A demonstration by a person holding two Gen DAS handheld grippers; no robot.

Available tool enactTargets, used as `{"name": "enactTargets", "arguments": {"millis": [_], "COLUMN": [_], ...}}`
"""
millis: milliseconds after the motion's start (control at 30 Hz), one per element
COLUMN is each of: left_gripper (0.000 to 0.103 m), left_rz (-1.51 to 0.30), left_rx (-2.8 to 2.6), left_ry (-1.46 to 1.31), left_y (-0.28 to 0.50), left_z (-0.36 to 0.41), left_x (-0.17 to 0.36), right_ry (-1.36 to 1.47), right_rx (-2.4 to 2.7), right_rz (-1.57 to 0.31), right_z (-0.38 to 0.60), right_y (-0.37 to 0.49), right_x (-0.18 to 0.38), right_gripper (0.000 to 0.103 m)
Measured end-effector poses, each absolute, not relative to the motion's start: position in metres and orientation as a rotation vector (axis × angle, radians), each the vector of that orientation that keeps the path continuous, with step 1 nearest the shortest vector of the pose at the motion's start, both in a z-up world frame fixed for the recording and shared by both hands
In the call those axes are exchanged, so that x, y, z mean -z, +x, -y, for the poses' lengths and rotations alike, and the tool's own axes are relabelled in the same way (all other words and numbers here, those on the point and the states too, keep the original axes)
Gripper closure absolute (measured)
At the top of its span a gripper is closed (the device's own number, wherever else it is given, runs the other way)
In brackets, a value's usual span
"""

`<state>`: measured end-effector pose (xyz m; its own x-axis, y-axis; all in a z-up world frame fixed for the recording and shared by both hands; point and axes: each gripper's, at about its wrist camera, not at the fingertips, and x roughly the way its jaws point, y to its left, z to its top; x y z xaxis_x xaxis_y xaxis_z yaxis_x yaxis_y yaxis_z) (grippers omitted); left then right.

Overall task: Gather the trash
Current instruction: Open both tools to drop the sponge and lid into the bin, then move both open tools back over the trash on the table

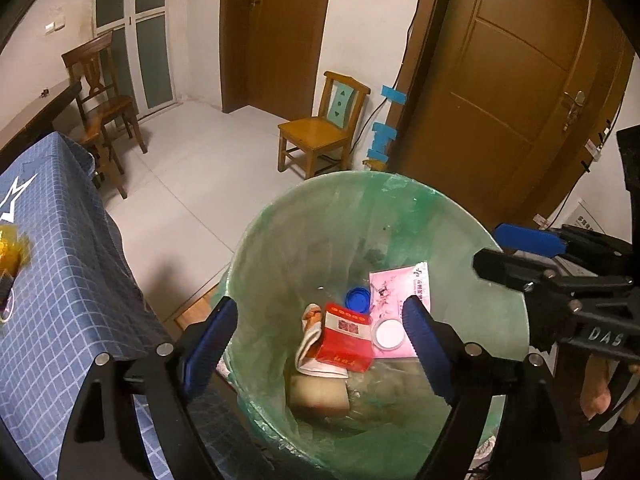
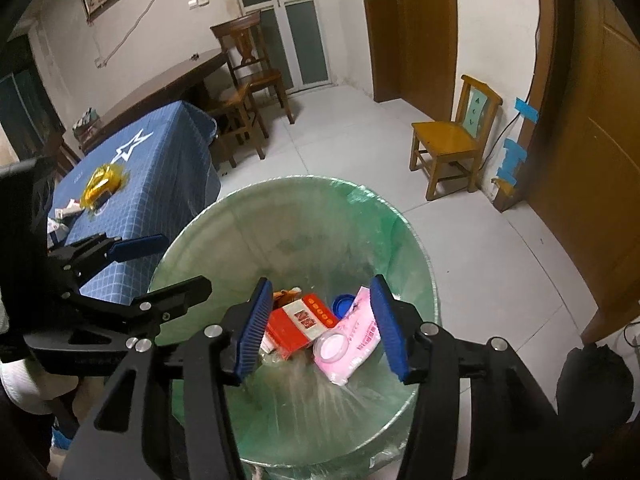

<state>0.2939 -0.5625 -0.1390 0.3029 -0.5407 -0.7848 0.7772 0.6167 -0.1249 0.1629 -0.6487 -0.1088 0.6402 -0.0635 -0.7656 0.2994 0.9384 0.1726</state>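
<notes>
A bin lined with a green bag (image 1: 400,208) (image 2: 224,220) stands beside the table. Inside lie a red carton (image 1: 346,340) (image 2: 298,326), a pink packet (image 1: 400,292) (image 2: 360,328), a blue cap (image 1: 357,298) (image 2: 343,304), a white round lid (image 1: 389,334) (image 2: 330,348) and crumpled paper (image 1: 310,344). My left gripper (image 1: 320,344) is open and empty over the bin; it also shows in the right wrist view (image 2: 176,264). My right gripper (image 2: 320,328) is open and empty over the bin; it also shows in the left wrist view (image 1: 492,248).
A table with a blue checked cloth (image 1: 60,280) (image 2: 160,176) stands left of the bin, with a yellow wrapper (image 2: 100,184) (image 1: 10,246) and small packets (image 2: 64,216) on it. A small wooden chair (image 1: 320,132) (image 2: 452,144) and brown doors (image 1: 500,100) stand beyond.
</notes>
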Motion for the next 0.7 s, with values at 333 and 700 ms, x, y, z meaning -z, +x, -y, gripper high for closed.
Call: {"name": "enactTargets", "arguments": {"millis": [333,700], "left_gripper": [0.018,0.017], "left_rz": [-0.858,-0.76], "left_rx": [0.914,0.919], "left_ry": [0.297,0.288], "left_y": [0.277,0.236], "left_z": [0.528,0.357], "left_x": [0.113,0.071], "right_ry": [0.273,0.218], "right_rx": [0.195,-0.053], "right_rz": [-0.749,-0.592], "right_z": [0.63,0.515], "right_y": [0.137,0.114], "right_x": [0.08,0.054], "right_gripper": [0.045,0.022]}}
